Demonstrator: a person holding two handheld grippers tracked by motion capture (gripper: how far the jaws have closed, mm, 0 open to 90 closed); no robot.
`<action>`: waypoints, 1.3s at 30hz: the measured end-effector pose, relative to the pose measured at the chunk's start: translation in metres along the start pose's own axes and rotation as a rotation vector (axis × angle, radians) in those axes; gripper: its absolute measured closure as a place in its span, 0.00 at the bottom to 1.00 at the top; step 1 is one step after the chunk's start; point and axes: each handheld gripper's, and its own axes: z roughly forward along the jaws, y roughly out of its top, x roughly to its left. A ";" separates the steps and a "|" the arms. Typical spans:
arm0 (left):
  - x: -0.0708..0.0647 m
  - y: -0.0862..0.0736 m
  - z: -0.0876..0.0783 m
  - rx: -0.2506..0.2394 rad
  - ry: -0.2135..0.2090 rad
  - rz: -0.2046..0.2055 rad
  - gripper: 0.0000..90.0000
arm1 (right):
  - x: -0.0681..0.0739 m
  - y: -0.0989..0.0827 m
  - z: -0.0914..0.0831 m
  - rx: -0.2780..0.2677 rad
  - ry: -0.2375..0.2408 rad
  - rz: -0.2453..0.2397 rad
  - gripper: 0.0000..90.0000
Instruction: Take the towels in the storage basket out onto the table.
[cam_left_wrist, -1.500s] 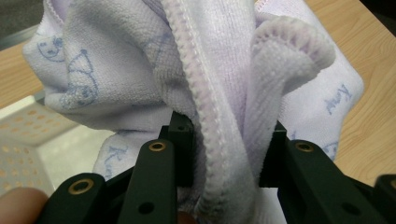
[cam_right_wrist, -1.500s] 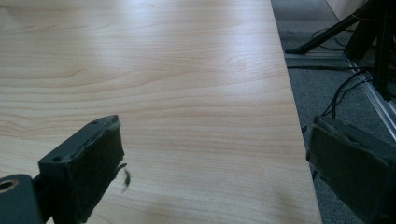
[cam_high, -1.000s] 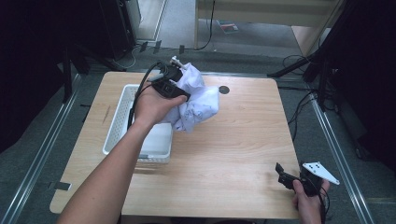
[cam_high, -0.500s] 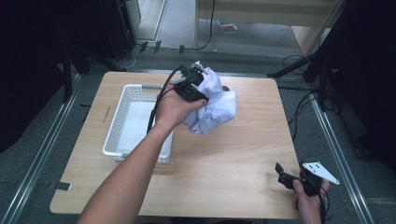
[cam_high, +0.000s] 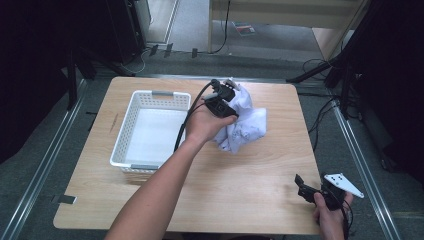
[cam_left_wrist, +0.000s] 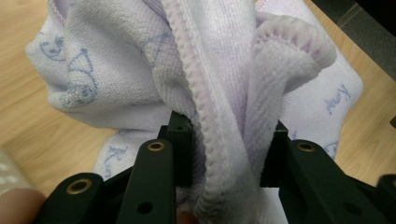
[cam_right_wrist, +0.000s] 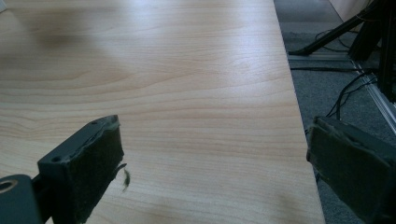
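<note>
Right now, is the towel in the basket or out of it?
Out: the towel hangs bunched over the table, clamped in the left gripper, beside the white basket.

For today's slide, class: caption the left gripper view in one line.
Left claw shut on a bunched white terry towel with lilac prints.

Looks like a lab or recording studio rather than a home. Light wooden table with rounded corners (cam_high: 240, 200) set on grey carpet, metal floor rails (cam_high: 360, 160) running along both sides. Black cables (cam_high: 320, 117) and dark stand legs (cam_high: 320, 72) beyond the table's far right corner, up-right of the left gripper (cam_high: 226, 93). Black curtains around.
</note>
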 end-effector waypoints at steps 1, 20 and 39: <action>-0.001 0.000 0.004 0.004 -0.002 0.001 0.74 | 0.000 0.000 0.000 -0.001 0.000 0.000 0.04; 0.003 -0.020 0.043 0.054 -0.089 -0.074 0.52 | 0.000 0.000 0.000 -0.005 0.001 0.005 0.04; 0.012 -0.023 0.000 -0.069 -0.151 -0.101 0.11 | -0.001 0.000 0.000 -0.003 0.001 0.002 0.04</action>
